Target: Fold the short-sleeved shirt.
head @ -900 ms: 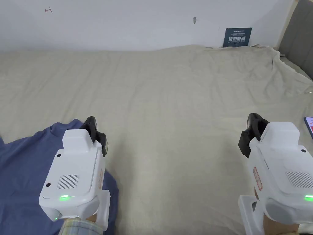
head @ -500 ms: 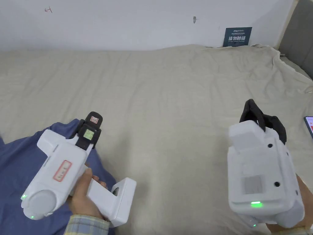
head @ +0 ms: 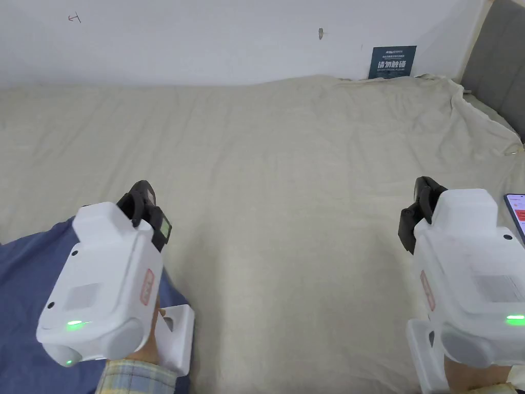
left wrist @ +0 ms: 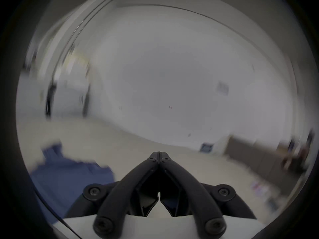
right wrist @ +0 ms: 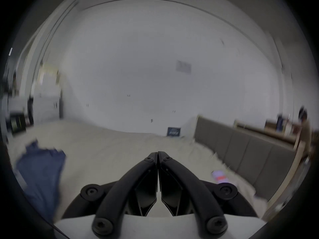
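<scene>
A blue short-sleeved shirt (head: 25, 287) lies spread on the beige bed at the lower left, partly under my left hand; it also appears blurred as the blue shirt (left wrist: 69, 173) and the blue shirt (right wrist: 39, 170). My left gripper (head: 146, 197) hovers over the shirt's right edge, jaws shut with nothing between them, as the left gripper (left wrist: 159, 154) confirms. My right gripper (head: 418, 205) is held above bare sheet at the right, far from the shirt. Its jaws meet at the tip of the right gripper (right wrist: 157, 154), holding nothing.
The beige sheet (head: 287, 169) covers the bed up to a white wall (head: 205, 41). A phone (head: 517, 210) lies at the right edge beside my right gripper. A grey padded headboard (head: 500, 56) rises at the far right, with a dark sign (head: 392, 61) on the wall.
Both grippers rolled over sideways half a second ago and have turned back upright. The left one now sits slightly farther left and higher. The shirt lies as before.
</scene>
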The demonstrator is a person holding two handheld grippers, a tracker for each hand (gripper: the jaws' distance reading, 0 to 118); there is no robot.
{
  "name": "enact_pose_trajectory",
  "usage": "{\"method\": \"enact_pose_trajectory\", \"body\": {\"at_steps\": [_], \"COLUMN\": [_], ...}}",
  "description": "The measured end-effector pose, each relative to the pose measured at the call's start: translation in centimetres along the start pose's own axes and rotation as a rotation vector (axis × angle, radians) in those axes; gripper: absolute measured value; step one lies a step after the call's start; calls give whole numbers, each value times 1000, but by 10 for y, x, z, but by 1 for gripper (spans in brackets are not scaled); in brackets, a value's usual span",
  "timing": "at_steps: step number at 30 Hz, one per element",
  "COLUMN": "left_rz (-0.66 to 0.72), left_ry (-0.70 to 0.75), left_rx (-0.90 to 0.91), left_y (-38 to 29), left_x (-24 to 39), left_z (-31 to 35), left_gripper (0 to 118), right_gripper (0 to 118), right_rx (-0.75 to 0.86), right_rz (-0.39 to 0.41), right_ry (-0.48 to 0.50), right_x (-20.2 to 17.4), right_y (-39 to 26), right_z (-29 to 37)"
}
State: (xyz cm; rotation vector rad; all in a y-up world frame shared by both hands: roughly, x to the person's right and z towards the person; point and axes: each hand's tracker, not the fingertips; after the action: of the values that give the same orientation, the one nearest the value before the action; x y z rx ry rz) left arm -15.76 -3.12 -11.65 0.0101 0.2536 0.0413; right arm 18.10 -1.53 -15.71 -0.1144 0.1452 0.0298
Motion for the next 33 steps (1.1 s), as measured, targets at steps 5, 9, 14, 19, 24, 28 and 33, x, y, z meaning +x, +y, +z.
{"method": "enact_pose_trajectory", "body": {"at_steps": [5,9,14,19,24,28,33], "left_rz": [-167,-138,-88,-84,-82,-80,-80], "left_ry": [21,10,10,7,8,9,10], "left_rx": [-5,-17,-24,-25,-22,-23,-22], "left_y": [-15,-16,-15,-15,-13,-13,-13], "left_x": [12,7,2,-1,-1,-1,-2], "left_z": [0,2,1,2,2,2,2], "left_gripper": [0,0,0,0,0,0,0], "right_gripper": [0,0,0,0,0,0,0], "right_rx": [-22,-25,-20,-19,-24,-23,-21], "right_rz": [-54,-35,-26,-23,-33,-33,-32], "right_ry": [13,12,7,3,5,8,10], "right_x": [4,1,-1,-1,1,0,0], "right_y": [-4,-3,-3,-3,-4,-4,-4], "right_z": [-4,-5,-5,-3,-3,-2,-2]}}
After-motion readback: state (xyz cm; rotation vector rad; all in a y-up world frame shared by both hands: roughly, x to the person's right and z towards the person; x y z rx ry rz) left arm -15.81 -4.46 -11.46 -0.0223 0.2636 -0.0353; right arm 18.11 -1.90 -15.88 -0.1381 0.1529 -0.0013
